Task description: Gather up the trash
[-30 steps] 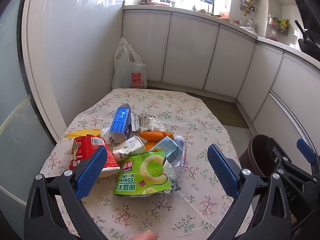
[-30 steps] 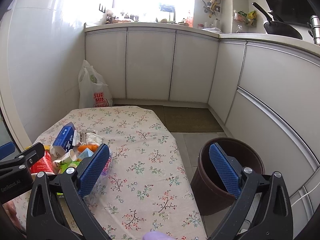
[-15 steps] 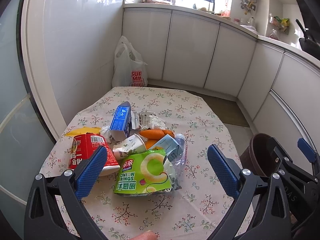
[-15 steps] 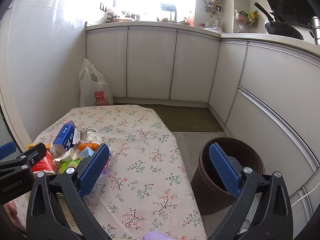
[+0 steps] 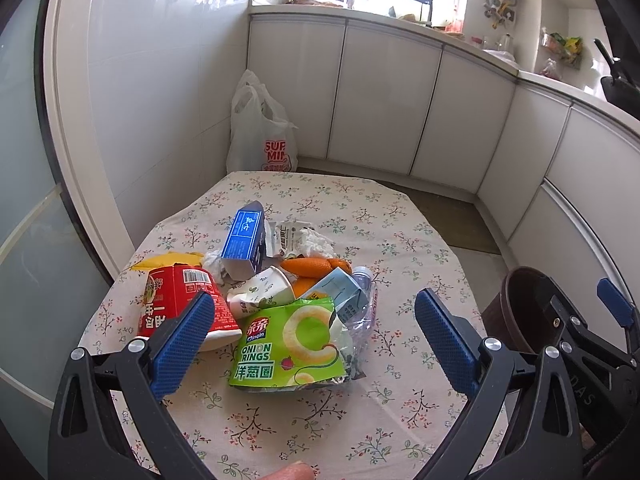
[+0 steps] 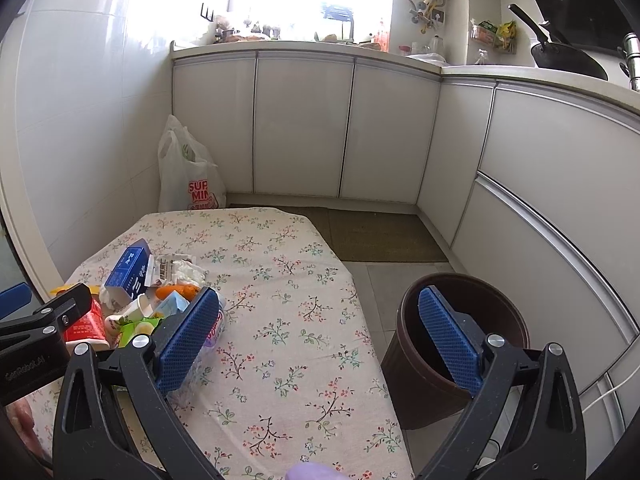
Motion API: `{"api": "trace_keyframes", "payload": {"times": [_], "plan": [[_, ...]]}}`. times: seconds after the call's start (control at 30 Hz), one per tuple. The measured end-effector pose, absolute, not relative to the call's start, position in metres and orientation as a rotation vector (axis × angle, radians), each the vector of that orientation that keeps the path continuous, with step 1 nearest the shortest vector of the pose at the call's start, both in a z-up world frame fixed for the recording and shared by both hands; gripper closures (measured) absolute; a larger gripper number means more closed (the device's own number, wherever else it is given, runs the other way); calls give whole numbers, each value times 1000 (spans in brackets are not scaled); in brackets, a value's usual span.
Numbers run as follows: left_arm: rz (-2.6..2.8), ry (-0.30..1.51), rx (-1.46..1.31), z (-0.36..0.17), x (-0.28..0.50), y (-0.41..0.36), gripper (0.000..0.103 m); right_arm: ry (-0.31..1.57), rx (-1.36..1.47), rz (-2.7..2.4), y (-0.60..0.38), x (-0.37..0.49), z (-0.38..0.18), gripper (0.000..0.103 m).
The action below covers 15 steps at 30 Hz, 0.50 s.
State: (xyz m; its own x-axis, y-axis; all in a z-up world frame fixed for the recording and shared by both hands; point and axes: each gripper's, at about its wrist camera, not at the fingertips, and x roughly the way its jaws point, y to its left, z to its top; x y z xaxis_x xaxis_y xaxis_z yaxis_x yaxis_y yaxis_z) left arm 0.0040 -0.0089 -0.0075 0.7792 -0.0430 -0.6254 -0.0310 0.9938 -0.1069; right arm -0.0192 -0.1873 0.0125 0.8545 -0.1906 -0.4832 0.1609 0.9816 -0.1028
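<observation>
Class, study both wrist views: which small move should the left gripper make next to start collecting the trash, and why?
Probably ease the left gripper forward and down over the green onion-rings bag. Its fingers are open and empty, the bag is the nearest piece in the pile and lies on top, and the brown bin stands beside the table, ready to receive it.

Trash pile (image 5: 276,292) is crowding the table's (image 5: 360,412) left-centre: red cup (image 5: 180,304), blue carton (image 5: 244,244), green onion-ring bag (image 5: 288,344) lying touching and overlapping. Near cloth in front of the bag is lying bare. Far end and right half of the cloth (image 6: 296,312) are lying open too. Brown bin (image 6: 460,344) is standing on the floor just beside the table's right edge, mouth facing up. White plastic bag (image 6: 188,176) is sitting past the far end.
</observation>
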Motion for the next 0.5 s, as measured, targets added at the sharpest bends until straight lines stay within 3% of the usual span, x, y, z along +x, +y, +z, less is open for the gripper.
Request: {"api": "trace_keyframes", "payload": {"times": [0.5], "plan": [[-1, 687, -115, -8, 5, -7, 6, 522, -64, -184, -186, -18, 10, 7]]}}
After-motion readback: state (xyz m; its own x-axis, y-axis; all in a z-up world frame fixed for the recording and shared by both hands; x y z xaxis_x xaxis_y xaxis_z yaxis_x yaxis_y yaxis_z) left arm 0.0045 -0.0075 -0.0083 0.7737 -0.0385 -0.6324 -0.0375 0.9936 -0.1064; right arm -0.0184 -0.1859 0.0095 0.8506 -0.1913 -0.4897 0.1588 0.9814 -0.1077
